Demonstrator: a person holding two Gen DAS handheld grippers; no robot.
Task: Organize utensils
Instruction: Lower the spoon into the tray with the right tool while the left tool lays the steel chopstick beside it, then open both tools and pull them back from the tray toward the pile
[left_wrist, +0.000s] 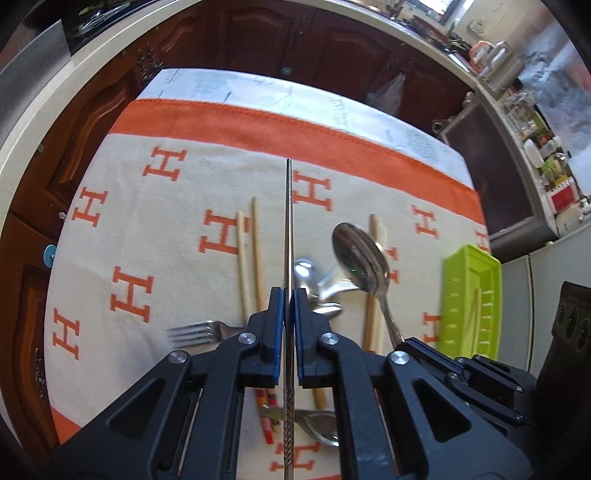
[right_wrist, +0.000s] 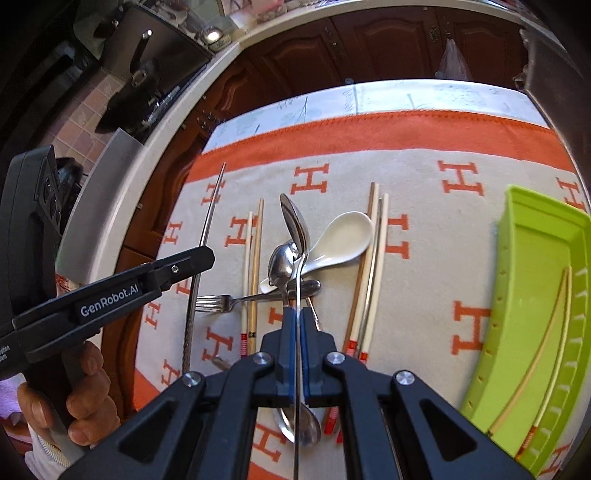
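Clamped between the blue pads of the left gripper (left_wrist: 289, 295), a metal chopstick (left_wrist: 289, 229) is held above the cloth (left_wrist: 155, 206), its twisted end cut off by the frame bottom. A steel spoon (right_wrist: 294, 225) is pinched by its handle in the right gripper (right_wrist: 296, 314), bowl forward. Beneath lie bamboo chopsticks (right_wrist: 255, 258), a fork (right_wrist: 221, 301) and a ceramic spoon (right_wrist: 343, 236), partly hidden. In the green tray (right_wrist: 532, 258), one chopstick pair (right_wrist: 539, 350) is seen.

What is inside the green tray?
The green tray holds a pair of pale chopsticks with red-patterned ends. Its nearest corner runs out of view, so anything there is unseen.
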